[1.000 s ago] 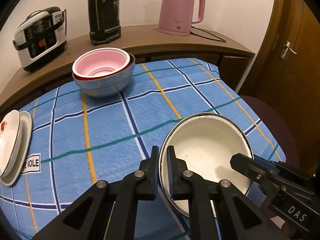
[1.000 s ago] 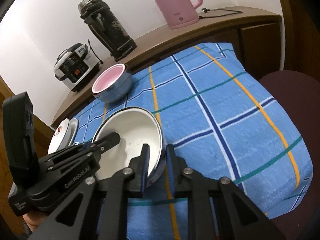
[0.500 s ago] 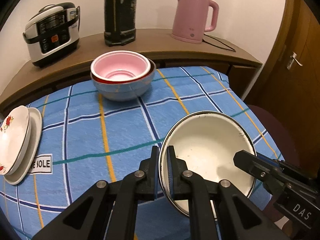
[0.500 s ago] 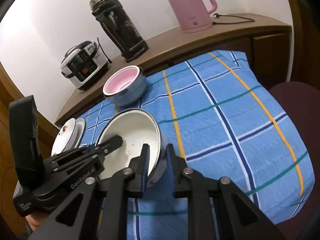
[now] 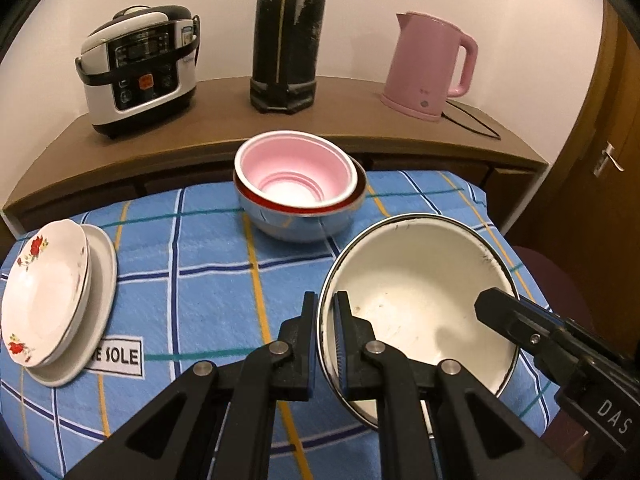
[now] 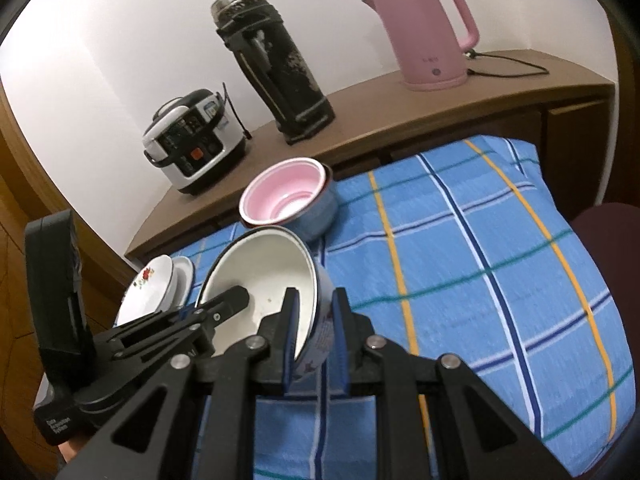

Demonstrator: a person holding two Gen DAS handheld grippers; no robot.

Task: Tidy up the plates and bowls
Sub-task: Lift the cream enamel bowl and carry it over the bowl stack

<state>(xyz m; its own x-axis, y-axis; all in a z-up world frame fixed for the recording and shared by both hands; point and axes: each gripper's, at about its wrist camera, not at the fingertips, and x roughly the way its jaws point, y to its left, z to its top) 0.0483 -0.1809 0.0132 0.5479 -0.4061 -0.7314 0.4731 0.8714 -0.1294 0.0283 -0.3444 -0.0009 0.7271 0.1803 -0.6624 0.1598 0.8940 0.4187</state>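
A large white enamel bowl (image 5: 420, 304) with a dark rim hangs tilted above the blue checked tablecloth (image 5: 192, 280), carried by both grippers. My left gripper (image 5: 326, 308) is shut on its left rim. My right gripper (image 6: 314, 312) is shut on the opposite rim of the enamel bowl (image 6: 264, 280); its finger also shows inside the bowl in the left wrist view. Behind it stands a stack of nested bowls (image 5: 298, 188), pink inside a red-rimmed one inside a blue-grey one, seen too as the stacked bowls (image 6: 288, 200). Stacked floral plates (image 5: 48, 296) lie at the left.
A wooden counter (image 5: 360, 136) behind the table carries a rice cooker (image 5: 140, 68), a tall black flask (image 5: 288, 36) and a pink kettle (image 5: 428, 68) with its cord. A dark red chair seat (image 6: 608, 232) sits off the table's right edge. A door stands at the right.
Both grippers have lifted the white bowl and carried it toward the far side, closer to the stacked bowls. The bowl is higher off the cloth; both grips stayed shut.
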